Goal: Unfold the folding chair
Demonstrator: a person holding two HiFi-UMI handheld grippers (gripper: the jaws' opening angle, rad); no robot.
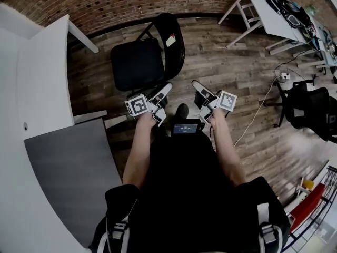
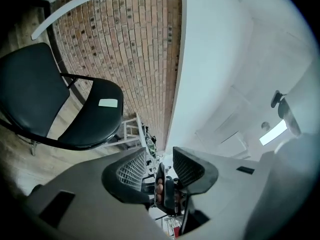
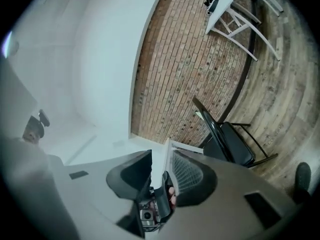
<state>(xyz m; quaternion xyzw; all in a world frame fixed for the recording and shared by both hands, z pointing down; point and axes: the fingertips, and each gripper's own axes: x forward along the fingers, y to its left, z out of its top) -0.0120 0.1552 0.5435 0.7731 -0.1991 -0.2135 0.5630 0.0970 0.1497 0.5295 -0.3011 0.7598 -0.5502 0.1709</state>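
The chair is seen standing open on the wooden floor, far from the person and a little to the left, with its back towards the brick wall. The seat lies roughly flat and the backrest is raised, so the unfolding is judged done or nearly so. Whether the seat has been pushed fully down onto its frame cannot be settled from the steep head view.

The left gripper and the right gripper are held side by side near the person, apart from the chair. In each gripper view the fingers stand released with a clear gap, and nothing is grasped between them.

The main risk is an unseated hinge. If the seat has been left slightly short of its stop, the chair could fold again when it is loaded or nudged. A further press on the front edge of the seat would be needed, and a push made too far back could tip the frame towards the wall.

A shoe is placed just near of the chair's front legs, so the chair could be slid on the smooth boards by a careless step. A cable lies on the floor to the right and could be caught if a step were taken that way. The grey surface at the near left could be struck by the left elbow.
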